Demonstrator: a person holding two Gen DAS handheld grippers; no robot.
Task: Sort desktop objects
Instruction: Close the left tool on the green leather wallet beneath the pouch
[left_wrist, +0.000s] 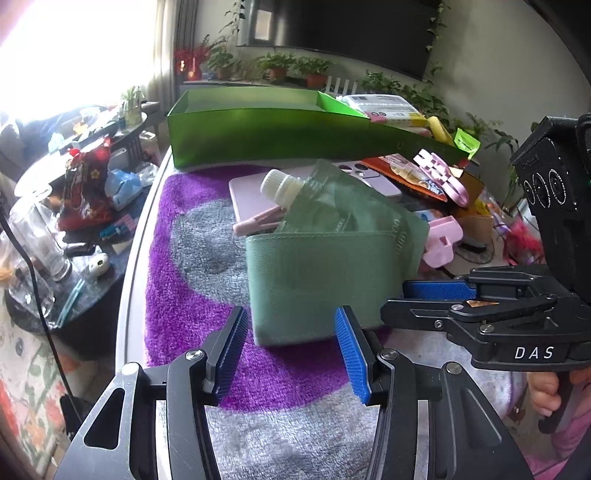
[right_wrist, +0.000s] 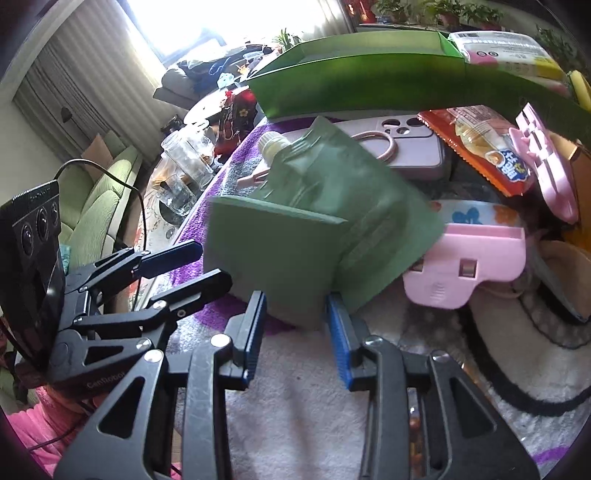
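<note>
**Onlooker:** How far along is the sorting?

**Me:** Barely begun, I'd judge. The green tray (left_wrist: 258, 133) at the back has one end bare; its other end holds a white packet (left_wrist: 380, 105) and some yellow things. Most of the clutter is unsorted on the purple rug (left_wrist: 177, 280): a phone (right_wrist: 402, 147), a snack packet (right_wrist: 480, 147), pink clips and a green pouch (right_wrist: 332, 177) with a white cap.

**Onlooker:** And your jaws?

**Me:** My right gripper (right_wrist: 295, 328) has the near corner of the green wallet (left_wrist: 321, 288) between its blue pads, which look pressed against it. My left gripper (left_wrist: 291, 354) stands open just short of the wallet, holding nothing.

**Onlooker:** Room to move?

**Me:** Tight. The pouch leans on the wallet and may slide if it lifts. The table edge runs close on the left, with glass jars (left_wrist: 33, 240) below. The tray's near wall must be cleared.
</note>
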